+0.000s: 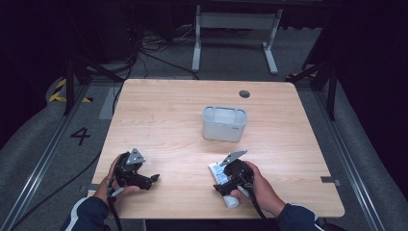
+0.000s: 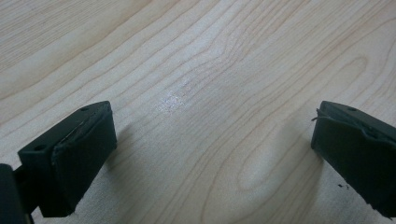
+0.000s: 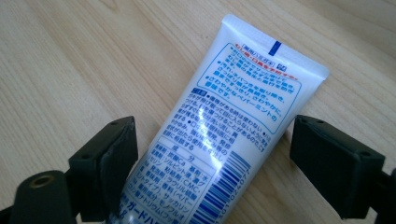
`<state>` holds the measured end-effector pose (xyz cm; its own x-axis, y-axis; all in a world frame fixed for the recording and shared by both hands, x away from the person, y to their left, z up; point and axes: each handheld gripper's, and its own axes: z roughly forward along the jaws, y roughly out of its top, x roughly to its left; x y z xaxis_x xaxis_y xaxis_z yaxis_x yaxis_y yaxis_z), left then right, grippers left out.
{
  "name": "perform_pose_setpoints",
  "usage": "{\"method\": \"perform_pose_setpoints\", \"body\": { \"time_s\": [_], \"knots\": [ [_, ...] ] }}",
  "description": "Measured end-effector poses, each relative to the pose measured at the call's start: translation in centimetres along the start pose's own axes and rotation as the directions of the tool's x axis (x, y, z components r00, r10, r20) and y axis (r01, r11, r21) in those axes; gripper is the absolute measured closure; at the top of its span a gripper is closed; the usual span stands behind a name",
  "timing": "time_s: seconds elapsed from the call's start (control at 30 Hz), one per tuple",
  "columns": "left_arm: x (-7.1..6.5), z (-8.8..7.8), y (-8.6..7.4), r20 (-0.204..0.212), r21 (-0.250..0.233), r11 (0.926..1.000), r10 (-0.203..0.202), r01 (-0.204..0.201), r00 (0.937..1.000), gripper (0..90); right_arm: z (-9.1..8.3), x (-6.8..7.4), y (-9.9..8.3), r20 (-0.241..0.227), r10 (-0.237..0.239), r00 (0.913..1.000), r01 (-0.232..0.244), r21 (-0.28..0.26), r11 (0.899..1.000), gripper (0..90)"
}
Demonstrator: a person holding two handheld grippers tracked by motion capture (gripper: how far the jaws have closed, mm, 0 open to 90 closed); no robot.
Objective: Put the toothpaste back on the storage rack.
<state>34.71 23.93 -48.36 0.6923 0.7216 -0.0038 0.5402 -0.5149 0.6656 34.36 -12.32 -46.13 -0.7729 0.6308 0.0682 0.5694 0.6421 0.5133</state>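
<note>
1. The white plastic tube with blue print (image 3: 224,135) lies flat on the light wooden table (image 1: 168,115), near its front edge.
2. The right gripper (image 3: 212,168) straddles the tube, jaws spread wide, pads apparently not pressing it.
3. The left gripper (image 2: 210,158) hovers over bare wood, jaws apart, holding nothing.
4. A grey rectangular plastic container (image 1: 224,123) stands mid-table, well apart from the tube.

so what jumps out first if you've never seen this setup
The white tube with blue print lies flat near the front edge of the wooden table, between the open jaws of the right hand-held gripper. Farther back, mid-table, stands a pale grey box. The left hand-held gripper hangs open over bare wood.
</note>
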Motion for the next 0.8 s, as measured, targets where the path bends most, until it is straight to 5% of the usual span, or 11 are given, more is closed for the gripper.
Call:
{"method": "perform_pose_setpoints", "body": {
  "time_s": [0.27, 0.43, 0.8],
  "knots": [
    [0.0, 0.0, 0.0, 0.0, 0.0, 1.0, 0.0, 0.0, 1.0, 0.5, 0.5, 0.0, 0.7, 0.032, -0.009, 0.9995, 0.009, 0.005, 1.0, 17.6],
    [0.0, 0.0, 0.0, 0.005, 0.002, 1.0, -0.006, 0.006, 1.0, 0.5, 0.6, 0.5, 1.0, 0.056, -0.045, 0.9974, 0.044, 0.016, 0.999, 27.3],
    [0.0, 0.0, 0.0, 0.0, 0.0, 1.0, 0.0, 0.0, 1.0, 0.5, 0.4, 1.1, 1.5, 0.032, -0.092, 0.9952, 0.091, 0.037, 0.995, 41.8]
  ]
}}
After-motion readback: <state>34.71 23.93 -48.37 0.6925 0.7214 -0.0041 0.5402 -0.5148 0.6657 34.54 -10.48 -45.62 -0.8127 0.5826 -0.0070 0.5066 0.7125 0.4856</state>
